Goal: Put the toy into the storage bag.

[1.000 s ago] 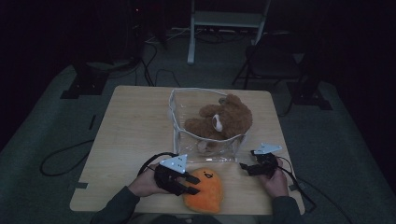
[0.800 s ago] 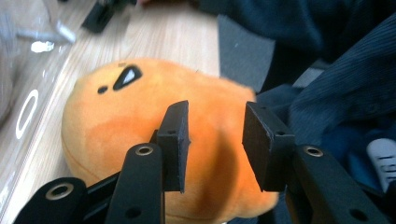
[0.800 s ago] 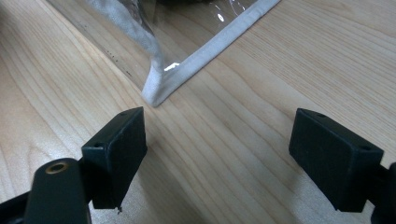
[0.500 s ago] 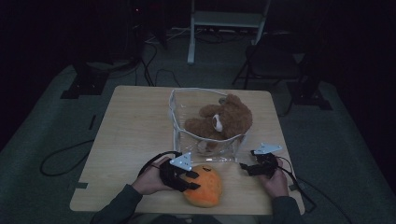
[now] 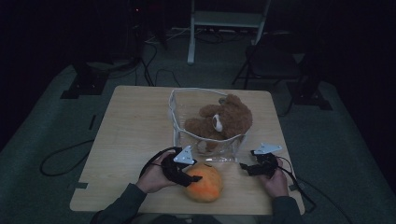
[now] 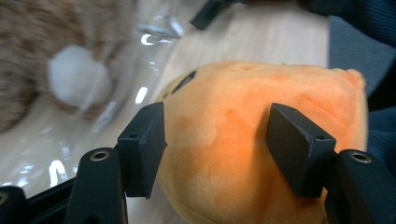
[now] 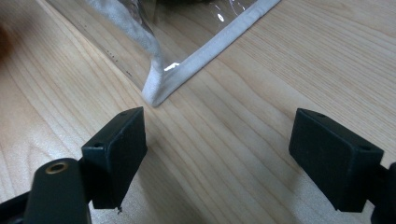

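From above I see the orange plush toy lying at the near edge of the table, just in front of the clear bin that holds the brown teddy bear, with my left gripper lying against its left side. The left gripper view brings me close: the jaws have just been opening and now stand apart on either side of the toy's soft body, their pads loose against it, and I can see a dark embroidered mark on it but no writing. My right gripper rests on the wood at the near right with its jaws spread wide and empty, and its own view shows the bin's white-trimmed bottom corner just ahead.
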`<act>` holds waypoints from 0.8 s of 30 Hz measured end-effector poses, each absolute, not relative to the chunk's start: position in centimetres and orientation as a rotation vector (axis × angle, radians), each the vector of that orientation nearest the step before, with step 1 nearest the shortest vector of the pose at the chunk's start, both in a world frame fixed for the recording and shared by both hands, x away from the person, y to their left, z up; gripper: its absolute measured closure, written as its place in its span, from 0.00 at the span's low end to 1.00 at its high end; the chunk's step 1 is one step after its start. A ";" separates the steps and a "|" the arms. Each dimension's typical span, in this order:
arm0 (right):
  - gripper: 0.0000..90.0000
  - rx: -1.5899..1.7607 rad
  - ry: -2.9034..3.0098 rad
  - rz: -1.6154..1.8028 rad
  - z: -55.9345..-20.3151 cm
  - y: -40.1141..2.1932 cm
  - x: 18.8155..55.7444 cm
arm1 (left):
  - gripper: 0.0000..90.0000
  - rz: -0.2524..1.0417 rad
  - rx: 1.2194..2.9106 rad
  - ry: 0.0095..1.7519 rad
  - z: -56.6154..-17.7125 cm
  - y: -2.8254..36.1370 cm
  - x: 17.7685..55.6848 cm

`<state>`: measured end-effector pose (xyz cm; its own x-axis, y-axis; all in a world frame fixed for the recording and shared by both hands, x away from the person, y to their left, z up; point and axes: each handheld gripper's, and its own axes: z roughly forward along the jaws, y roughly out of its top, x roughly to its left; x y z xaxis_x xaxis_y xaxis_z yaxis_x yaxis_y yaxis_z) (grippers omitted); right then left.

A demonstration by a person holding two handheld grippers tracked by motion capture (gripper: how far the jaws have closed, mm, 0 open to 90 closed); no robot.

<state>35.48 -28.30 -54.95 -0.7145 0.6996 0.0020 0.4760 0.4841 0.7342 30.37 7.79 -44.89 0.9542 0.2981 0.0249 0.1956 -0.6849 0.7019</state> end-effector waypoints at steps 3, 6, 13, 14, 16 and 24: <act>0.20 0.995 2.436 1.066 -54.9 -28.3 35.5 | 0.43 0.121 2.361 0.322 -44.9 7.8 30.4; 0.20 0.995 2.436 1.066 -54.9 -28.3 35.5 | 0.42 0.030 2.375 0.301 -45.3 7.6 30.4; 0.20 0.995 2.436 1.067 -54.9 -28.3 35.5 | 0.28 -0.079 2.387 0.329 -45.9 7.2 30.7; 0.20 0.996 2.436 1.066 -54.9 -28.3 35.5 | 0.25 -0.110 2.411 0.334 -46.2 7.1 30.7; 0.20 0.995 2.436 1.066 -54.9 -28.3 35.5 | 0.23 -0.121 2.413 0.336 -46.3 7.0 30.7; 0.20 0.996 2.436 1.066 -54.9 -28.3 35.5 | 0.22 -0.179 2.405 0.340 -46.6 7.0 30.9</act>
